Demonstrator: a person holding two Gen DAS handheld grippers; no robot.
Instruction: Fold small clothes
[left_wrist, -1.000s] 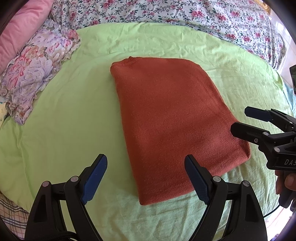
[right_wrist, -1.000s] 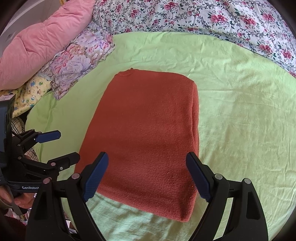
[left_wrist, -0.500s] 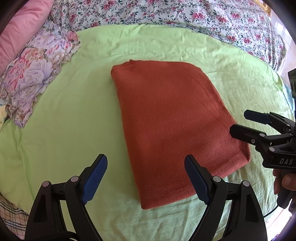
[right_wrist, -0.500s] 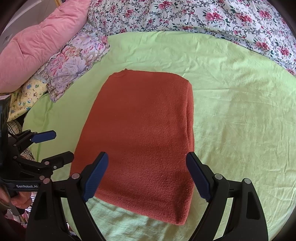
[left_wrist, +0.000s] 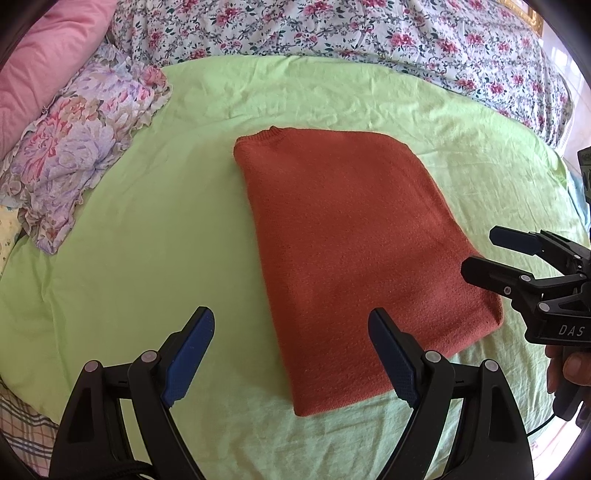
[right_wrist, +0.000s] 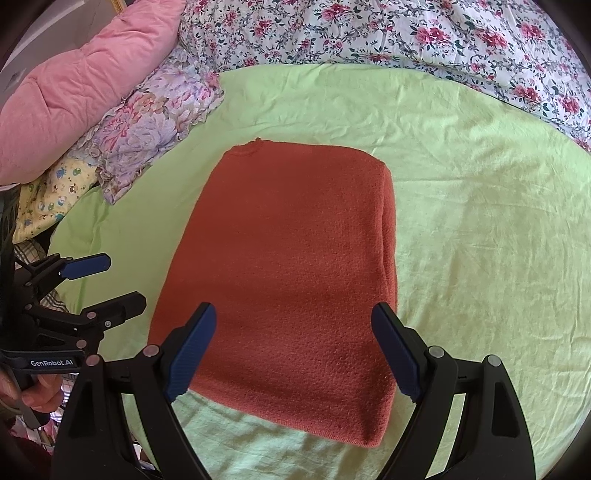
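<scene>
A rust-orange knit sweater (left_wrist: 354, 251) lies folded into a long rectangle on a light green sheet (left_wrist: 129, 258); it also shows in the right wrist view (right_wrist: 288, 266). My left gripper (left_wrist: 291, 354) is open and empty, hovering over the sweater's near left corner. My right gripper (right_wrist: 293, 350) is open and empty, hovering over the sweater's near edge. In the left wrist view the right gripper (left_wrist: 491, 251) shows at the sweater's right corner. In the right wrist view the left gripper (right_wrist: 110, 280) shows left of the sweater.
A floral quilt (left_wrist: 369, 33) runs along the back. A pink pillow (right_wrist: 74, 92) and a frilled floral cushion (right_wrist: 155, 125) lie at the left, with a yellow printed cloth (right_wrist: 51, 199) beside them. The green sheet (right_wrist: 480, 221) spreads around the sweater.
Both grippers have drifted slightly back from the sweater, so it sits a little farther in both views. The sweater has not moved and both grippers stay open.
</scene>
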